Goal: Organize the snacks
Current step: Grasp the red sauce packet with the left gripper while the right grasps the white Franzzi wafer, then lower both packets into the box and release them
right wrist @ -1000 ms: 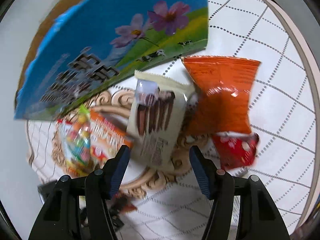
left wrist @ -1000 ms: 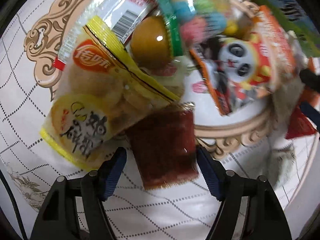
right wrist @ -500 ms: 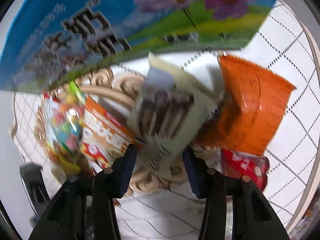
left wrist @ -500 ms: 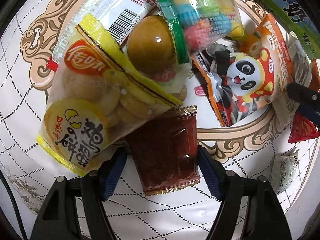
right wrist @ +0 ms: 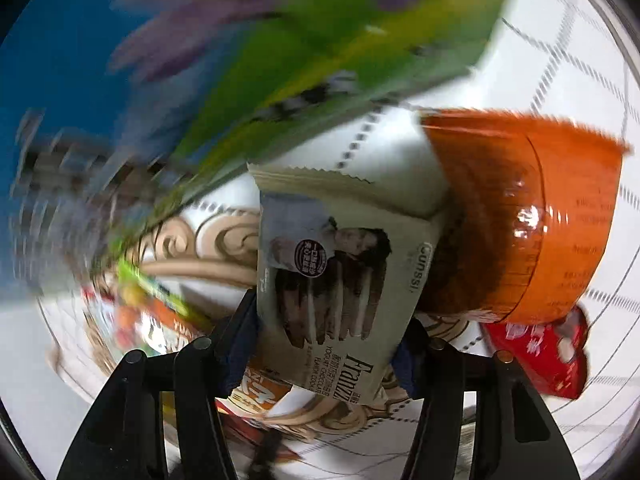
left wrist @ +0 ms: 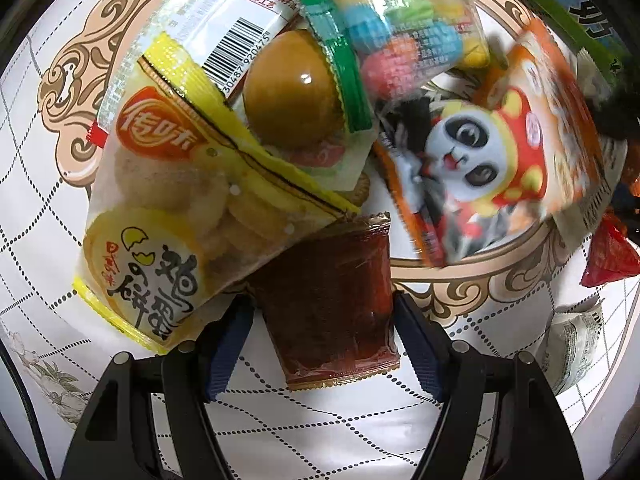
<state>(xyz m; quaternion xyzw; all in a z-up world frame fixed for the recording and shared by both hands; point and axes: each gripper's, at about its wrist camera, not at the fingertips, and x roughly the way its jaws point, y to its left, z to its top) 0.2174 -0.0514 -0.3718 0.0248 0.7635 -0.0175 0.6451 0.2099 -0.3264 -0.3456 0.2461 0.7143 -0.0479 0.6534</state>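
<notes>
In the left wrist view my left gripper (left wrist: pixel 322 344) is open, with its fingers on either side of a dark red clear-wrapped snack bar (left wrist: pixel 332 300) that lies on the table. A yellow egg-biscuit bag (left wrist: pixel 176 216) overlaps the bar's top left. In the right wrist view my right gripper (right wrist: pixel 328 344) has closed in on a beige Franzzi chocolate cookie pack (right wrist: pixel 340 276), both fingers against its sides. An orange snack bag (right wrist: pixel 532 232) lies to its right.
The left wrist view shows a braised egg pack (left wrist: pixel 292 88), a bag of coloured candy (left wrist: pixel 400 40) and an orange panda bag (left wrist: pixel 492 152) on the white patterned table (left wrist: pixel 320 420). The right wrist view shows a blue-green milk carton box (right wrist: pixel 200 60) and a small red pack (right wrist: pixel 540 352).
My left gripper has crept forward around the red bar. My right gripper has moved forward over the cookie pack and its fingers have closed onto it.
</notes>
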